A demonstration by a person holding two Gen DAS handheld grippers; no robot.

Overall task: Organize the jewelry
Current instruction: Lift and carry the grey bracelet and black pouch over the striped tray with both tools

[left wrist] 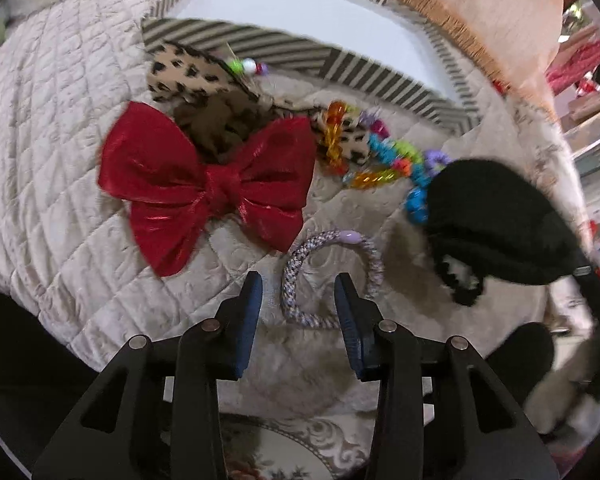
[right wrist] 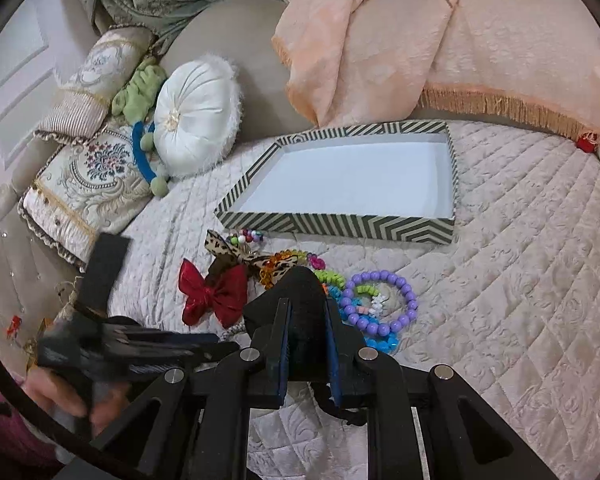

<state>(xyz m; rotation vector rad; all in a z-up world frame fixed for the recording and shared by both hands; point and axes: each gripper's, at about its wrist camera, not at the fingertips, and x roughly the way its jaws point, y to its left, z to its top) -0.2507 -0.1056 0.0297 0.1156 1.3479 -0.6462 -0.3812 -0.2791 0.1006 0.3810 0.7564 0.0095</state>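
My left hand-held gripper (left wrist: 299,300), low in the frame, stands apart around the braided hair tie (left wrist: 328,276); closing could snag the bed cover. My right hand-held gripper (right wrist: 306,340) is clamped on a black cloth piece (right wrist: 302,312) that may slip. The striped box (right wrist: 420,230), upper centre, waits empty.

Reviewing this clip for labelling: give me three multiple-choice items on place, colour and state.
1. Where does the red bow lie?
A. inside the box
B. on the quilt, outside the box
C. on a pillow

2. What colour is the striped box inside?
A. white
B. red
C. black

3. What is the right tool doing?
A. standing open over the beads
B. resting in the box
C. clamped on a black fabric item

Answers: 1 B, the bow sits in front of the box wall; 2 A, the floor is bare white; 3 C, the blue pads press the black fabric.
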